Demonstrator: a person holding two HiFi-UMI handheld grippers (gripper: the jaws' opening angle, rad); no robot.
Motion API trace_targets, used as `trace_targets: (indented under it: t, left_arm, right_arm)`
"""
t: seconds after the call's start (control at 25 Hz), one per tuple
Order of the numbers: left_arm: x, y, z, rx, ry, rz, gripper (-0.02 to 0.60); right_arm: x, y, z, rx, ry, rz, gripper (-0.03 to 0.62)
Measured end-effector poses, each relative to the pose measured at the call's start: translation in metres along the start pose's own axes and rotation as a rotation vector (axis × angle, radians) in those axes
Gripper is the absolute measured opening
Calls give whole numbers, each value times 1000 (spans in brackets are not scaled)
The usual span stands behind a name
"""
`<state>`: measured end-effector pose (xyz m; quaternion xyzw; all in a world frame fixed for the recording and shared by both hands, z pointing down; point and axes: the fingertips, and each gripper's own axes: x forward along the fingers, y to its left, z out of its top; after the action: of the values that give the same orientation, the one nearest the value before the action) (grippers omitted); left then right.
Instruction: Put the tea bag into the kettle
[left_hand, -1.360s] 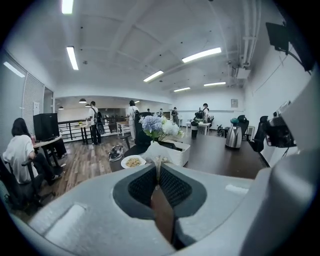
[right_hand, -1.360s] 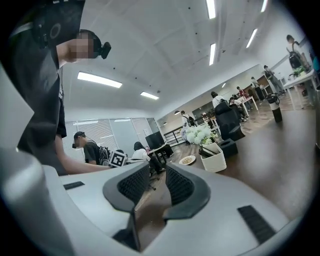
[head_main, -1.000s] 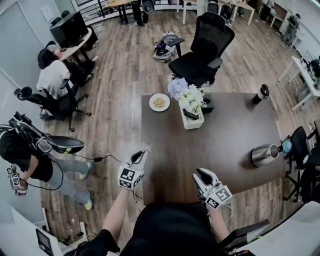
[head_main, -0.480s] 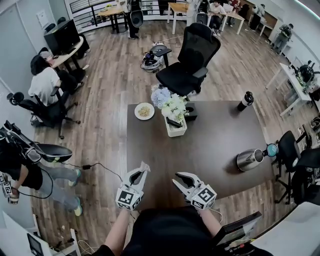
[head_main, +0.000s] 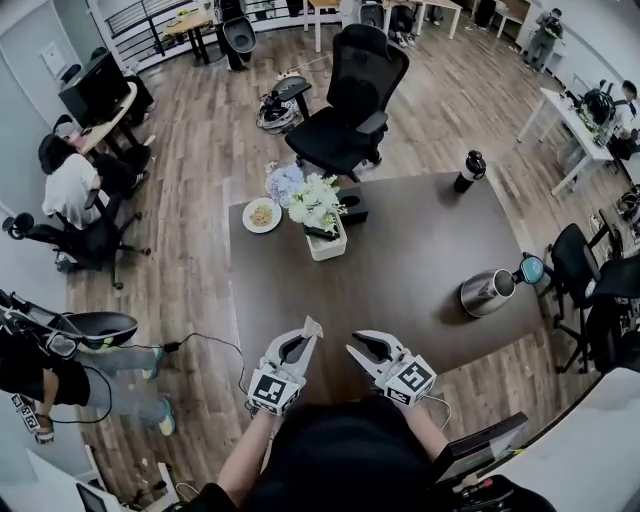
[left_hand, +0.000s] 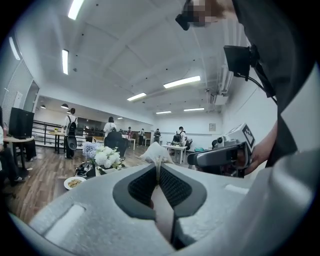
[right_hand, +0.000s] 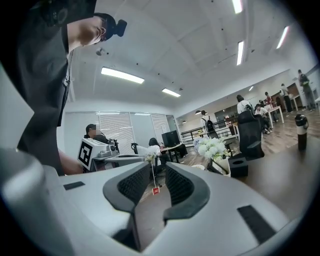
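A white tea bag (head_main: 313, 326) sticks out from the tips of my left gripper (head_main: 306, 338), which is shut on it over the near edge of the dark table (head_main: 400, 270). In the left gripper view the tea bag (left_hand: 154, 152) is pinched between the pads. My right gripper (head_main: 362, 343) hangs open and empty just right of it, tips facing the left one. Through its open jaws in the right gripper view I see the bag's string and red tag (right_hand: 155, 190) dangling. The steel kettle (head_main: 487, 292) stands near the table's right edge, far from both grippers.
A flower box (head_main: 318, 212), a black box (head_main: 353, 206) and a plate of food (head_main: 262, 214) sit at the table's far left. A black bottle (head_main: 467, 172) stands at the far right corner. An office chair (head_main: 345, 100) is behind the table; people sit at the left.
My left gripper has moved right, from beyond the table's left edge to over its near edge, with the tea bag. The right gripper has shifted left, so the two now stand close together.
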<state>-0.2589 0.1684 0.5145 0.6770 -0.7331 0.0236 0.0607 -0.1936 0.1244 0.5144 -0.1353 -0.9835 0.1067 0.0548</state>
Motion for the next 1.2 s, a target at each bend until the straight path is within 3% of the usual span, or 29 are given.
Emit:
trace_targets:
  t: [0.4, 1.0, 1.2]
  left_arm:
    - [72, -63, 4, 37, 60, -146, 21]
    - [199, -210, 0, 141, 112, -513, 21]
    - [237, -263, -3, 138, 127, -599, 21]
  right_arm:
    - [-85, -53, 0, 58, -54, -182, 103]
    - [-250, -121, -30, 152, -120, -534, 103]
    - [-317, -141, -45, 203, -158, -664, 101]
